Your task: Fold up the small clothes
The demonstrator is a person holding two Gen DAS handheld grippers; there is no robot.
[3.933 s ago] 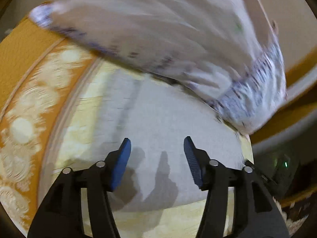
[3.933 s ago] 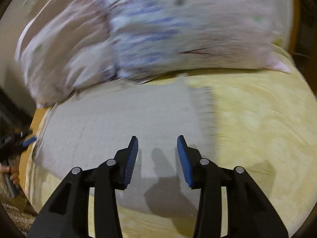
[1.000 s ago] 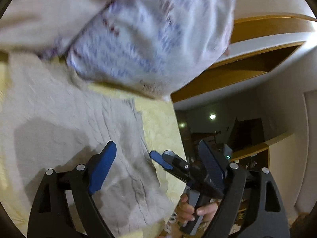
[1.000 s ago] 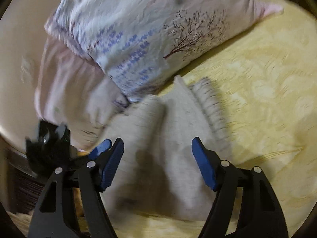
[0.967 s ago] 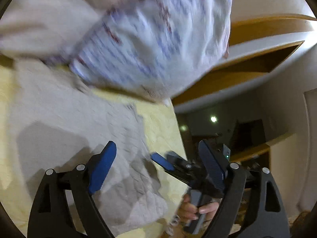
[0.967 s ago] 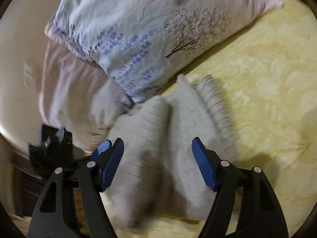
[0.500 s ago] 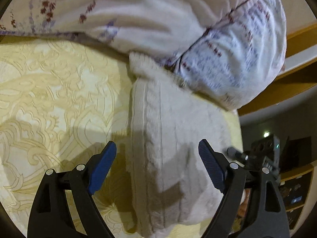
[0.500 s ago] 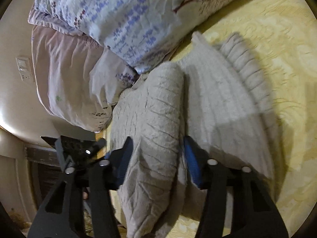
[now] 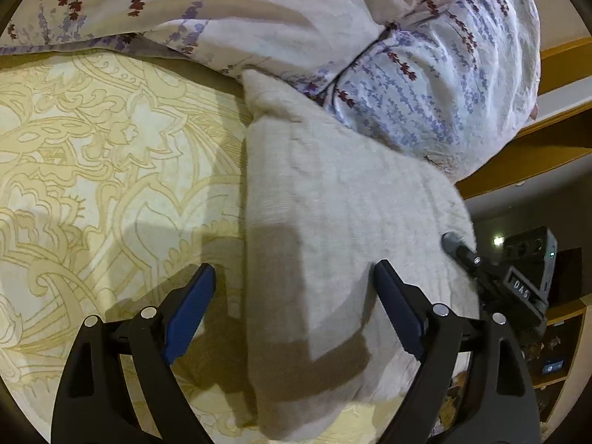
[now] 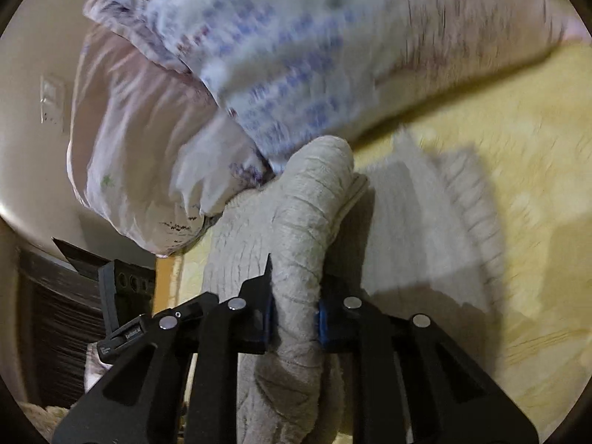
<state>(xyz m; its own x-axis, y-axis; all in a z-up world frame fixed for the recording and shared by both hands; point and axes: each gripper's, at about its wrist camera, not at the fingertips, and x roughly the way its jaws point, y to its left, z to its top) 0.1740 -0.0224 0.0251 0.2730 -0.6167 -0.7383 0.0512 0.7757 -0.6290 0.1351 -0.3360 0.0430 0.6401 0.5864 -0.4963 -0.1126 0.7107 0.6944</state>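
Your right tool (image 10: 292, 318) is closing, and its blue pads already pinch a raised fold of the beige knit sweater (image 10: 307, 229) between them. The right wrist view shows this fold clearly: a thick roll of cable-knit fabric rising from the pads toward the pillows, with the rest of the sweater spread flat on the yellow bedspread (image 10: 518, 155) to the right of it. That view is blurred toward the top, so the floral pillow (image 10: 296, 55) and the pink pillow (image 10: 122, 140) beneath it show only as soft shapes. At its lower left edge you can see part of your other tool's black body, just beside the bed's edge.

Your left tool (image 9: 292, 314) stands spread wide, with nothing pressed between its pads. The left wrist view gives what the other cannot: the sweater (image 9: 333, 203) from the opposite side, lying as a long smooth-looking slab on the patterned bedspread (image 9: 92, 148), its far end tucked up against the floral pillow (image 9: 444, 74). The left pad (image 9: 188, 307) hovers over bare bedspread just beside the sweater's edge, while the right pad (image 9: 399, 314) sits over the fabric itself; whether either touches the cloth you cannot tell. At the right of this view your right tool (image 9: 458, 249) reaches onto the sweater's far edge, but the pinch itself is hidden from here. Beyond it are a wooden headboard (image 9: 536, 148) and dim shelving.
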